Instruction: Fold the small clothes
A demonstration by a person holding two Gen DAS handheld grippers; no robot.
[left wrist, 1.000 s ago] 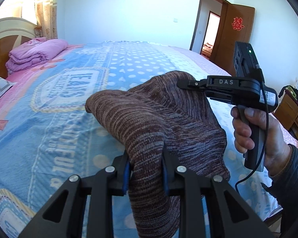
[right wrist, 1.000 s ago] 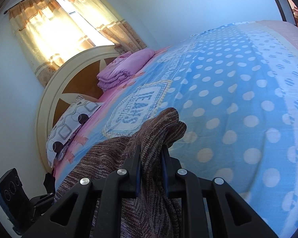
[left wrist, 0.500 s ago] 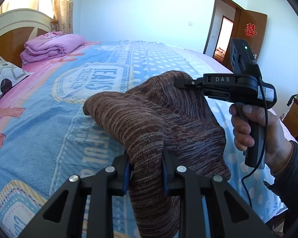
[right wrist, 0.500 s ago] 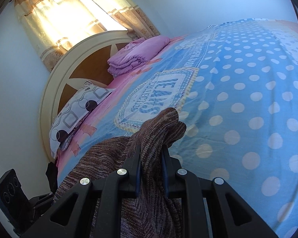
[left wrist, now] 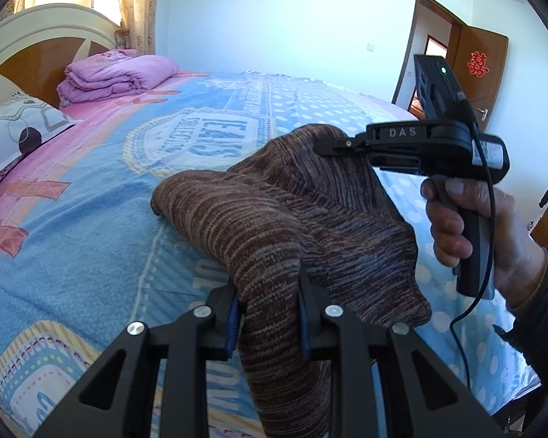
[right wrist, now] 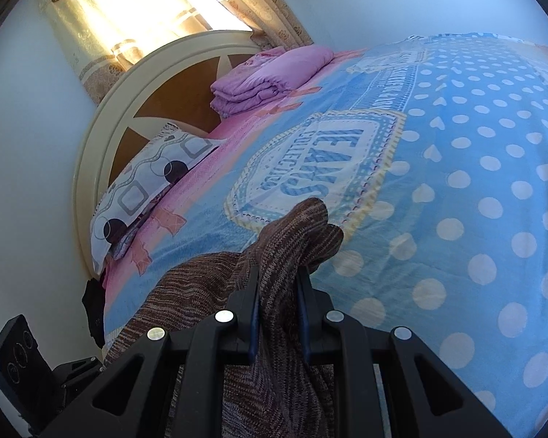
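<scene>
Left wrist view: left gripper (left wrist: pixel 268 312) pinches the brown sweater (left wrist: pixel 292 215) at 6 o'clock; right gripper (left wrist: pixel 321 144) clamps its far fold at 2 o'clock, above the bed (left wrist: pixel 91 219).

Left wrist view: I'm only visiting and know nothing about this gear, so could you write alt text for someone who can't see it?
A brown striped knit garment is pinched at two spots above a blue polka-dot bedspread: by the left tongs at the bottom of the picture and by the hand-held right tongs farther off. Folded purple bedding lies by the headboard.
</scene>
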